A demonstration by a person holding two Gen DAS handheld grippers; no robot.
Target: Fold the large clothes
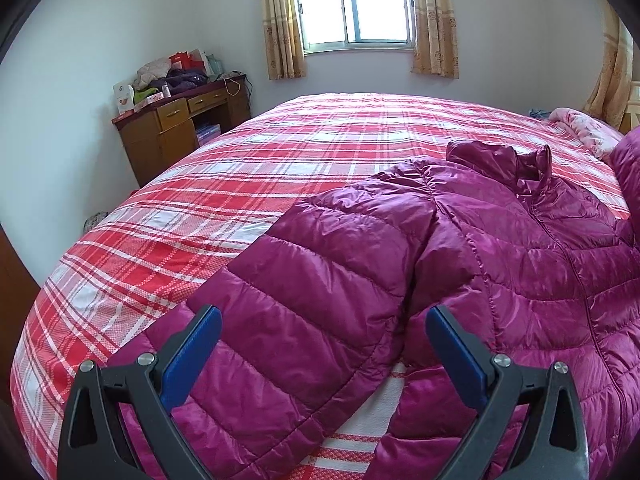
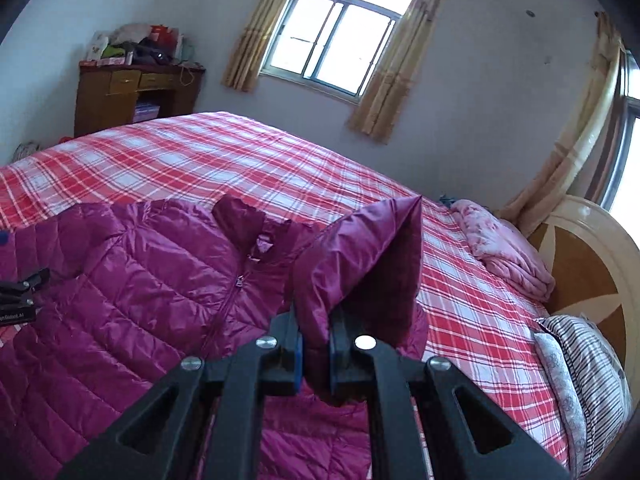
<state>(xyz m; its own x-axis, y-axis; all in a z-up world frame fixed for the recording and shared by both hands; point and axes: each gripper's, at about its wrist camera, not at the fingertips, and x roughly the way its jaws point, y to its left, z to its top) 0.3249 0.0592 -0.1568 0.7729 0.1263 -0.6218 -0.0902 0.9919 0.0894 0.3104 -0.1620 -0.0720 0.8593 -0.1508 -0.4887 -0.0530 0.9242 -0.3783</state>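
Right up close, the right gripper [image 2: 314,344] is clamped tight on the cuff end of the jacket's sleeve [image 2: 360,256], its blue pads pinching the shiny fabric so the sleeve stands up in a peak toward twelve o'clock, with the darker lining showing on its right side. Over on the other side, the left gripper [image 1: 324,344] hangs with its jaws spread wide, holding nothing, the jacket's other sleeve [image 1: 304,280] lying flat under and between its fingers.

The magenta quilted down jacket [image 2: 140,280] lies front-up on the red plaid bed cover [image 1: 240,168], zipped, collar [image 1: 504,160] at the far end near one o'clock in the left view. It looks light and puffy, soft with no stiffness of its own, so the sleeve should flop wherever it is let go. That glossy shell looks slippery too; a pinch on a seam or the cuff's doubled edge ought to hold better than a pinch on a bare quilted panel. For the free sleeve, the cuff near six o'clock looks the natural place to grab.

Farther out, a folded pink blanket [image 2: 504,248] sits at three o'clock, and a cluttered wooden desk [image 1: 180,124] stands by the wall at ten.
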